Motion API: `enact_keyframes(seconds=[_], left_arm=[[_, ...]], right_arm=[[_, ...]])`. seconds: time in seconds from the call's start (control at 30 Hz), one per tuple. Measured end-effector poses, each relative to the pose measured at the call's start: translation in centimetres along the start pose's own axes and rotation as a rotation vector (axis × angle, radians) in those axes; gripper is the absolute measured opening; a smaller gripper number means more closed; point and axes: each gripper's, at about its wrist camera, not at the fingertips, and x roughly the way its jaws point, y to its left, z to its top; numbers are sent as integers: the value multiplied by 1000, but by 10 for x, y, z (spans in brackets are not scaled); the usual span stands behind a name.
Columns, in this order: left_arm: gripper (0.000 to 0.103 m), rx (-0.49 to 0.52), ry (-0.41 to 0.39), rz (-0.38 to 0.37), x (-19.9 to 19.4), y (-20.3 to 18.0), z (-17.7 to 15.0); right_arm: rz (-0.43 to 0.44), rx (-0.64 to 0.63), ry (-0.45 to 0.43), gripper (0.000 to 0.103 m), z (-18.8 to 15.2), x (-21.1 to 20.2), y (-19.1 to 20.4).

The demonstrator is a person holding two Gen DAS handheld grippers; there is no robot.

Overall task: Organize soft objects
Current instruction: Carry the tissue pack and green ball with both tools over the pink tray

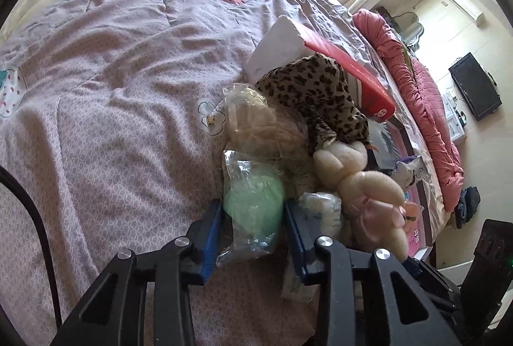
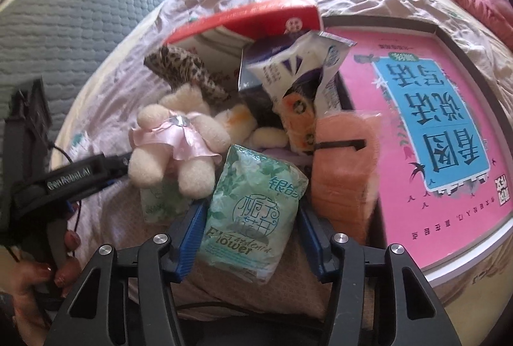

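A pile of soft things lies on the bed. In the left wrist view my left gripper (image 1: pixel 253 208) is shut on a clear bag with a green sponge (image 1: pixel 253 198). Behind it lie a bagged tan plush (image 1: pixel 263 128), a leopard-print cloth (image 1: pixel 314 89) and a cream teddy in a pink skirt (image 1: pixel 362 179). In the right wrist view my right gripper (image 2: pixel 250 211) is shut on a green tissue pack marked "Flower" (image 2: pixel 253 205). The teddy (image 2: pixel 179 147), an orange sponge (image 2: pixel 343 166), a purple-white tissue pack (image 2: pixel 298 63) and the leopard cloth (image 2: pixel 186 70) lie behind it. The left gripper body (image 2: pixel 73 179) shows at the left.
A red-and-white box (image 2: pixel 250 19) lies tilted behind the pile, also in the left wrist view (image 1: pixel 349 60). A large pink box lid (image 2: pixel 426 108) lies right of the pile. A pink quilt (image 1: pixel 423 108) lies along the bed edge. A grey headboard (image 2: pixel 80 12) stands at the left.
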Motion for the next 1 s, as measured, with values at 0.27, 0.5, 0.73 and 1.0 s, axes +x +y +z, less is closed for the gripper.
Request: enact_keyframes(seconds=[0.27,0.5,0.73,1.0], left_arm=[[38,-14,-21,44,-25,-4,-20],[38,-17,-58,89,-53,-11,-34],[38,22,-81,85,-75,-35,-45],[38,84,-107,77,-92,-78,-51]], right_arm=[[19,0,-48,56,-3,-15,0],[30,18,-93,56,-8,-32,-7],[68,19,-142,56,-12,-52,-8],[100,66,-190,56,-10,-80,-22]])
